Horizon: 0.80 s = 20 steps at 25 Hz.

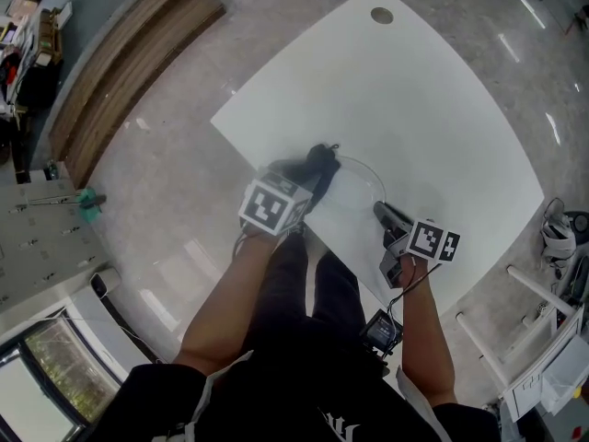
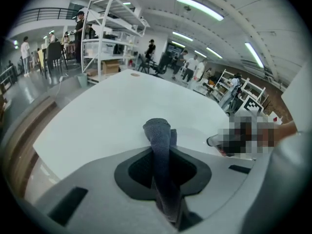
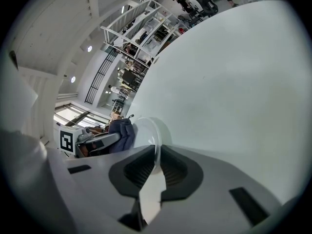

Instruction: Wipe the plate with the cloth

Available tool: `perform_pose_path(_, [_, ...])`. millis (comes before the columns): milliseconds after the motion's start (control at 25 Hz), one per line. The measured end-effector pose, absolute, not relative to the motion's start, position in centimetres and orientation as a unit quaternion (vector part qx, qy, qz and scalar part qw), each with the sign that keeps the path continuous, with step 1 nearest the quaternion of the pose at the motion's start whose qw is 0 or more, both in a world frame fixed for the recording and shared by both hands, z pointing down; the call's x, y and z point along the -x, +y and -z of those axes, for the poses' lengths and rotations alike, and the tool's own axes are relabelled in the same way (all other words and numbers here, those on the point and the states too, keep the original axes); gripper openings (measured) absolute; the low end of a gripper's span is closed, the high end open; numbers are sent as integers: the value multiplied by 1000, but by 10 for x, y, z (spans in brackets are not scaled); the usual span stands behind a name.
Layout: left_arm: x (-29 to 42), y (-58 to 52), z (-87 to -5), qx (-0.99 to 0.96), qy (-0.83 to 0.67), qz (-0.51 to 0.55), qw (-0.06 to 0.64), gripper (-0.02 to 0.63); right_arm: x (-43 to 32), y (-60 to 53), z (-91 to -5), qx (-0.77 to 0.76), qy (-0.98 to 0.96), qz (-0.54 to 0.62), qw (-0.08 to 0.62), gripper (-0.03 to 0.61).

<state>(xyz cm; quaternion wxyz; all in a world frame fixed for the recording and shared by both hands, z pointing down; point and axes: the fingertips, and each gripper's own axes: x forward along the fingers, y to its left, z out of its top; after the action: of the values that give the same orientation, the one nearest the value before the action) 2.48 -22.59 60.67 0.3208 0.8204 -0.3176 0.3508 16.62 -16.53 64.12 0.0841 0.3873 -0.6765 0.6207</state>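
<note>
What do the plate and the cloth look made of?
The plate looks like clear glass or plastic, glossy: the table shows through it and its rim glints. The cloth looks like dark grey knitted or woven fabric, matte, with a fine visible texture.

No readable txt, nos. or brand names anywhere. Only black-and-white square code patterns, no letters, on left cube (image 1: 272, 205) and right cube (image 1: 433, 241) at near edge of table (image 1: 433, 109). White print on dark shirt (image 1: 336, 424) below table: cut off, illegible.
</note>
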Motion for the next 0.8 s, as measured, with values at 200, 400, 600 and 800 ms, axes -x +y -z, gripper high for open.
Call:
perform_pose_path(200, [-51,-209,-575,-837,-295,-299,350,51,-163,-165,-641,-387,-679,-618,85,31])
perform_pose_path(400, [-124,-182,-566,-850,-229,-231,413,51,-163,-165,-640,-387,-680,-617,82,31])
perform_pose_path(600, [-132,-170,-602,-844,-225,-291,392,51,-160,-165,-639,-384,-682,-616,84,31])
perform_pose_path(800, [-108,-176,-619,-834,-247,-321,375,49,-160,-165,-637,-384,-683,-616,83,31])
